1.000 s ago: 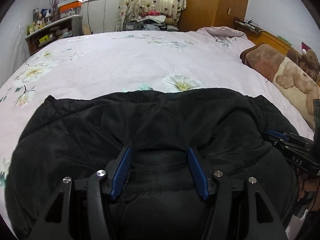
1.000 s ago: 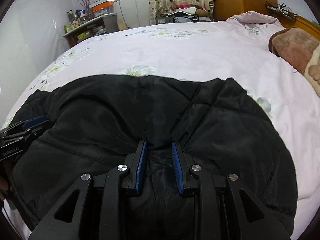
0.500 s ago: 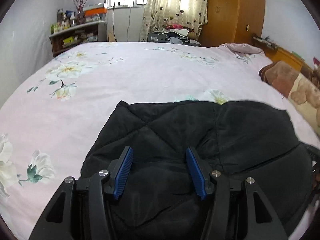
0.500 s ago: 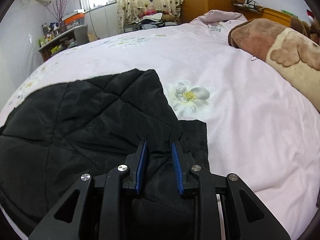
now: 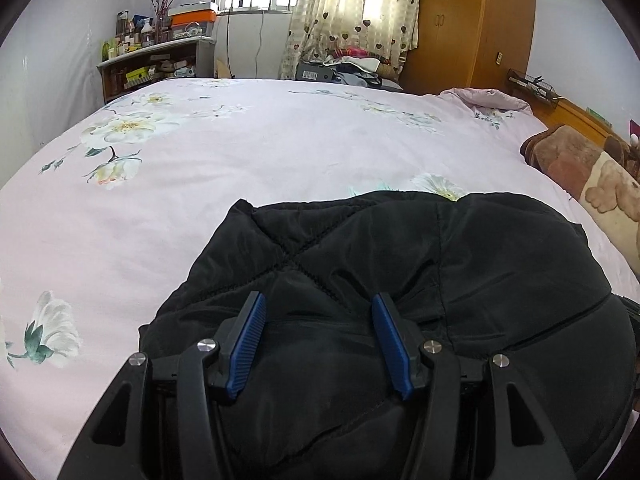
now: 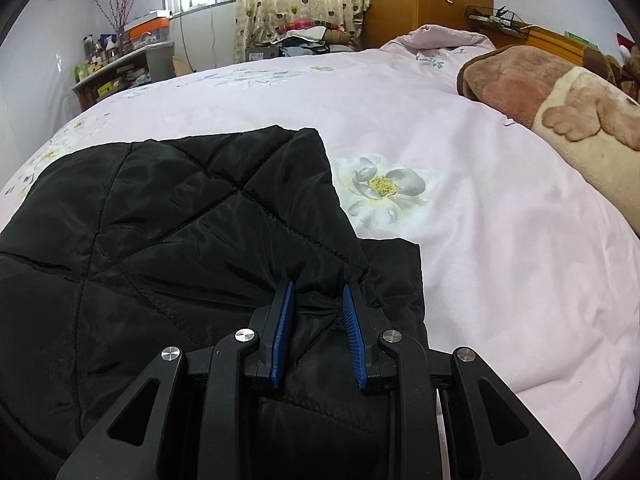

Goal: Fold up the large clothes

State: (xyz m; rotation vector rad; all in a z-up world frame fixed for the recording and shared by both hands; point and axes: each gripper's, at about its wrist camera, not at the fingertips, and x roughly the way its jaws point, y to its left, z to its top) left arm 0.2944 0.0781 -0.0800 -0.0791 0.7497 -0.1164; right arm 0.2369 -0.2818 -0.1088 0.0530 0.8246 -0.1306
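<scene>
Black jacket [image 5: 400,280] bunched between both grippers' jaws on bed [image 5: 240,168]

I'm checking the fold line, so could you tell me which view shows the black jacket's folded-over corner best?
The right wrist view: the black jacket shows its corner lying over a lower layer. The left wrist view shows mostly bunched fabric.
</scene>
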